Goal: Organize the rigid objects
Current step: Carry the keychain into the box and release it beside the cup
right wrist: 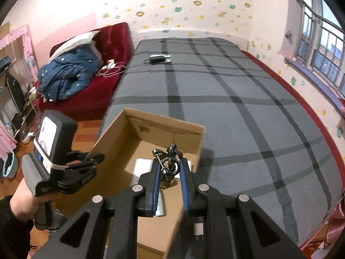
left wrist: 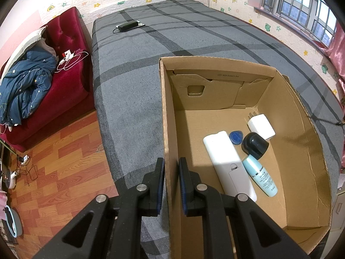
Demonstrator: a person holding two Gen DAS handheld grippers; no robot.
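Observation:
An open cardboard box sits on the grey checked bed. My left gripper is shut on the box's left wall. Inside lie a white remote, a light-blue bottle with a black cap, a white charger and a small blue tag. In the right wrist view my right gripper is shut on a dark metal keychain and holds it above the box. The left gripper also shows there, clamped on the box wall.
A black power adapter lies at the far end of the bed. A red sofa with a blue quilt and white cables stands to the left. Wood floor lies beside the bed. A window is at right.

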